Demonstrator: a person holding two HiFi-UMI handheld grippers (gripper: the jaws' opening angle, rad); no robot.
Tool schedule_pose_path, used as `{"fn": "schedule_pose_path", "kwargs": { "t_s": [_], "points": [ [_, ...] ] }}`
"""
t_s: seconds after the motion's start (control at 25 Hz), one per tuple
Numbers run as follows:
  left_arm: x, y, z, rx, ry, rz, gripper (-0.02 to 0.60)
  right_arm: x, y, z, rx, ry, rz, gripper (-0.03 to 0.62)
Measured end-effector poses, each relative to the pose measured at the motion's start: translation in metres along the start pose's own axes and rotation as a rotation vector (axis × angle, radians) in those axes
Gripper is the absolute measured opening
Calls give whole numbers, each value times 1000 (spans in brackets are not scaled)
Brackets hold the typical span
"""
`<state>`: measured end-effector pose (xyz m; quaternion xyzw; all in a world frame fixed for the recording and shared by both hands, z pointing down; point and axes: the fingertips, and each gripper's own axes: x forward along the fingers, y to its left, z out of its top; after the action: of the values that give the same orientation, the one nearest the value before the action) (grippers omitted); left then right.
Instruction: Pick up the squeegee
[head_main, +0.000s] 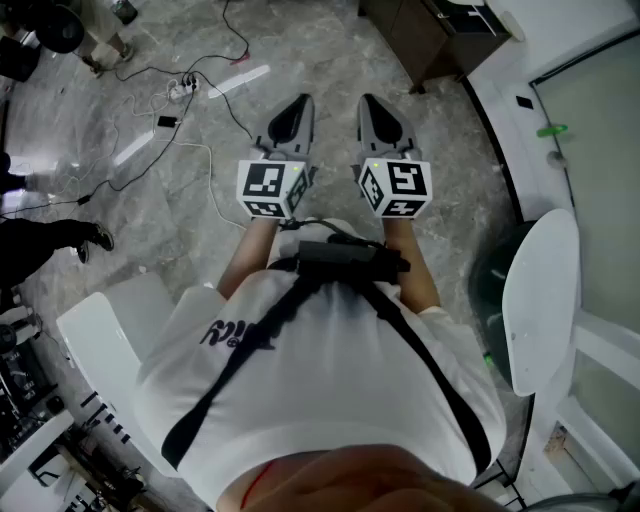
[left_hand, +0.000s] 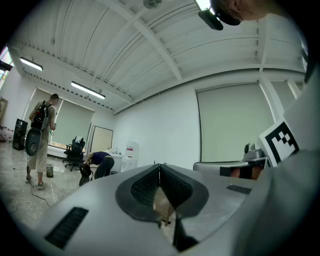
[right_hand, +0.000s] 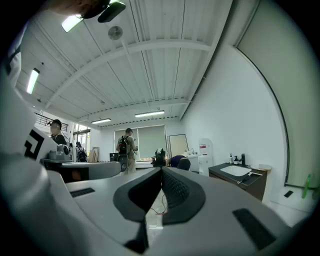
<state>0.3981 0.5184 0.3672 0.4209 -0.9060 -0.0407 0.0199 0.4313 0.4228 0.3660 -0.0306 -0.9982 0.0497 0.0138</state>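
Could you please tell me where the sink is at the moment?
In the right gripper view, the sink sits at the right, set in a dark cabinet against the white wall.

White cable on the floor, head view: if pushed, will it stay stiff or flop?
The white cable lies in loose curves, so it is probably floppy and light. The floor looks smooth and glossy, so the cable would likely slide easily.

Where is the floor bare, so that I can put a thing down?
Bare floor lies ahead of the left claw and the right claw, up to the dark cabinet. Another patch lies between the right claw and the white door frame. Left is crowded: cables and a power strip.
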Motion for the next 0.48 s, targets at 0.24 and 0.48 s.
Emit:
{"fn": "schedule_pose_path", "kwargs": {
  "t_s": [0.24,0.48],
  "points": [
    [-14,33,-2,1,0,32,14,25,23,-13,23,25,-3,8],
    [-45,79,-7,-25,0,77,14,48,39,-29,94,55,-116,9]
  ]
}}
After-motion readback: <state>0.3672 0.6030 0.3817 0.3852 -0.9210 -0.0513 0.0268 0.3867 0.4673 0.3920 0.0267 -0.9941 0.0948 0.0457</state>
